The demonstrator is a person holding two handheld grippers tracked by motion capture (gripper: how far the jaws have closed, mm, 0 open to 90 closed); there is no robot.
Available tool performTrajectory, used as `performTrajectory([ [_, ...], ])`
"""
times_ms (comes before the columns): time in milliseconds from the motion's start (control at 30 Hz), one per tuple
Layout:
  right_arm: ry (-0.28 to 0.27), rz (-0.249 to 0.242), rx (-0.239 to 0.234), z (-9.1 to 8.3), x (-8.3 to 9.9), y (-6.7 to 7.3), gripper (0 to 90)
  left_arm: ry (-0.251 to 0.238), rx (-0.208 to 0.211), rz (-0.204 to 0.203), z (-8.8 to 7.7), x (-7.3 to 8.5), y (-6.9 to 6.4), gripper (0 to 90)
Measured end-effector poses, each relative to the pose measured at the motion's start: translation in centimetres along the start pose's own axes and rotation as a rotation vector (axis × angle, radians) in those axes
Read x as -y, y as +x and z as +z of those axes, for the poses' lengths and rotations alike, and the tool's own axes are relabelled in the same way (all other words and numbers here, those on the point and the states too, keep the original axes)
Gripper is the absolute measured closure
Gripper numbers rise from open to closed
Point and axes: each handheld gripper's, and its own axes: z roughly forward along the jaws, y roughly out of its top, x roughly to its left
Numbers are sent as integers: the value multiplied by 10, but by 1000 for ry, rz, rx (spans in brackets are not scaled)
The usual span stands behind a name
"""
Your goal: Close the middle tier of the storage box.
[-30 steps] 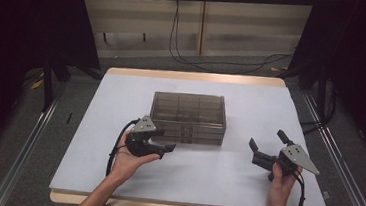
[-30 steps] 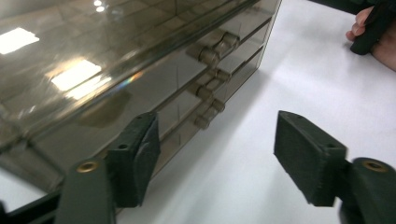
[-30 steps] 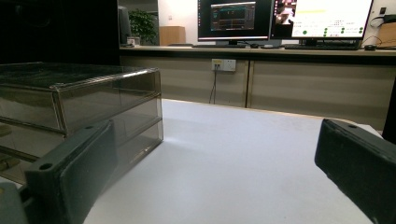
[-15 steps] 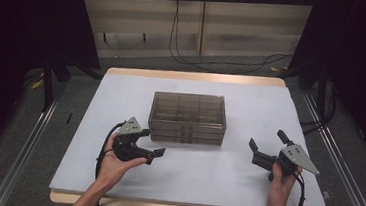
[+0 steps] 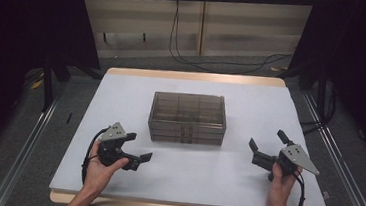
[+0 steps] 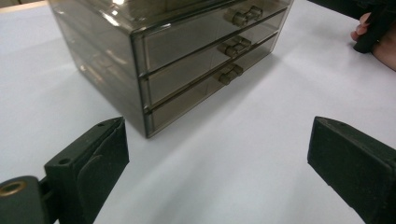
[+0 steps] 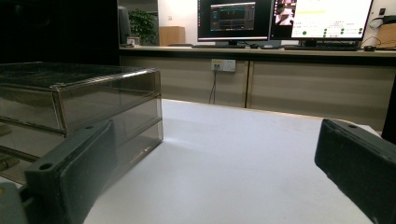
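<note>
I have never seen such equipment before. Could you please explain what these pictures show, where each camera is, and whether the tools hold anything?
There is no robot here. A person sits at a white table and holds a hand tool in each hand: the left gripper and the right gripper. Each has two black jaws that open and close.

The high view comes from a fixed camera above the person, looking down. The other two pictures come from small cameras riding on each gripper, looking forward between its own jaws.

On the table stands one thing: a smoky transparent drawer box with three closed drawers, each with a small handle, seen clearly in the left gripper view.

Both grippers are open and hold nothing. The box sits between them, untouched.
</note>
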Motion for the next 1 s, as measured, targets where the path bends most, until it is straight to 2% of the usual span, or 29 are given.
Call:
performTrajectory([
  [133,-1,1,0,0,0,0,0,-1,-2,-6,-6,7,2,44],
  [300,-1,1,1,0,0,0,0,20,-16,-10,-16,19,4,36],
  [533,0,1,0,0,0,0,0,-8,-34,-37,-29,33,9,34],
  [567,-1,1,1,0,0,0,0,-30,-41,-42,-32,34,11,32],
  [800,-1,1,1,0,0,0,0,-54,-133,-69,-44,46,21,25],
  [933,3,1,2,0,0,0,0,-48,-146,-73,-44,54,24,26],
  [1000,2,0,2,0,0,0,0,-25,-158,-84,-41,59,28,26],
])
